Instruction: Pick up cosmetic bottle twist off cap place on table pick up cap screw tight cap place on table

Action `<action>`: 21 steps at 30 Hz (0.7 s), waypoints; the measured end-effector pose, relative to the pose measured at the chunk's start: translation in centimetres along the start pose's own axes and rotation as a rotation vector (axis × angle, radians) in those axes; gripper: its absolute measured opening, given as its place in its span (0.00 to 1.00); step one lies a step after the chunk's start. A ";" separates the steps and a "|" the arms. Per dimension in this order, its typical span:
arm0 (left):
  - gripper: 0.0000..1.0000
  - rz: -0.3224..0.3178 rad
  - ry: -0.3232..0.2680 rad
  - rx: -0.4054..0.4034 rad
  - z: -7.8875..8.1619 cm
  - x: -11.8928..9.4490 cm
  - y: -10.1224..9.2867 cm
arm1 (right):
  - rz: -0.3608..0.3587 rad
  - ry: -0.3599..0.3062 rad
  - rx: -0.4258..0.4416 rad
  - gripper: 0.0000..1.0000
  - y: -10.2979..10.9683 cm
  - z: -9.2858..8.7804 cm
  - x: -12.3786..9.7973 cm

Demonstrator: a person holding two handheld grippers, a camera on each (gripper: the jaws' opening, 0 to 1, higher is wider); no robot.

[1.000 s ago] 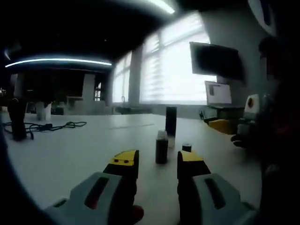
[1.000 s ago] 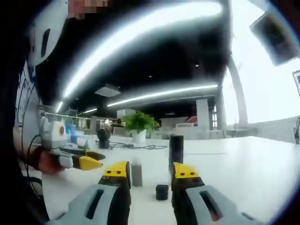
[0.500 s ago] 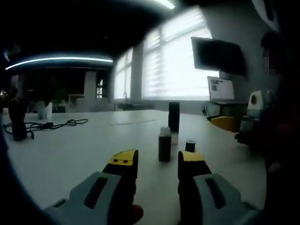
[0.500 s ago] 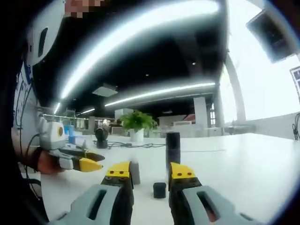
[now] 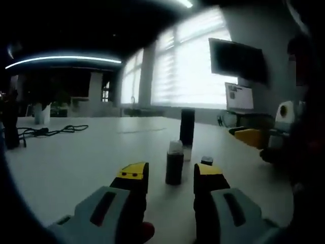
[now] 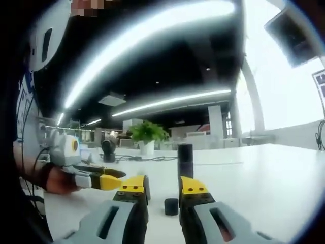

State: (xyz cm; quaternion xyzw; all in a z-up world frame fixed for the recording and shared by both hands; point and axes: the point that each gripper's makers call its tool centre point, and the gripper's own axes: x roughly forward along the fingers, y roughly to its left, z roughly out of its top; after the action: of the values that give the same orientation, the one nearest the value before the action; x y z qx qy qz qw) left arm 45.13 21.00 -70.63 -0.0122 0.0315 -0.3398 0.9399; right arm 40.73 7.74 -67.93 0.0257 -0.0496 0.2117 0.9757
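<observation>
A small dark cosmetic bottle (image 5: pixel 174 163) with a bare white neck stands upright on the white table (image 5: pixel 76 157), just beyond the gap of my left gripper (image 5: pixel 171 174). That gripper is open and holds nothing. The black cap (image 5: pixel 206 160) sits on the table to the bottle's right. In the right gripper view the cap (image 6: pixel 171 206) lies on the table ahead of the open right gripper (image 6: pixel 162 185). The bottle (image 6: pixel 147 186) peeks out from behind that gripper's left jaw. The left gripper (image 6: pixel 104 180) reaches in from the left, held by a hand.
A tall dark cylinder (image 5: pixel 187 127) stands behind the bottle and shows again as the cylinder (image 6: pixel 185 160). The right gripper (image 5: pixel 251 137) comes in from the right. Black cables (image 5: pixel 48 131) lie far left. A potted plant (image 6: pixel 147 137) stands at the back.
The left gripper has moved toward the bottle, which now sits larger and nearer its gap. The right gripper's jaws stand a little narrower, with the cap still ahead of them.
</observation>
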 end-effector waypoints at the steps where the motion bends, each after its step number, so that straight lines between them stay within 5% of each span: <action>1: 0.26 -0.003 0.002 -0.001 0.0 0.3 -0.1 | -0.001 0.003 -0.002 0.17 0.0 -0.1 0.0; 21: 0.25 0.004 0.088 0.004 -1.6 3.8 -0.9 | -0.005 -0.011 0.004 0.17 0.0 0.3 -0.1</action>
State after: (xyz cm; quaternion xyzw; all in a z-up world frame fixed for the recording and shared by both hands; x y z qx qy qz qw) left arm 47.33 17.89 -72.34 0.0045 0.0724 -0.3381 0.9383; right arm 40.65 7.71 -67.63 0.0289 -0.0545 0.2090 0.9760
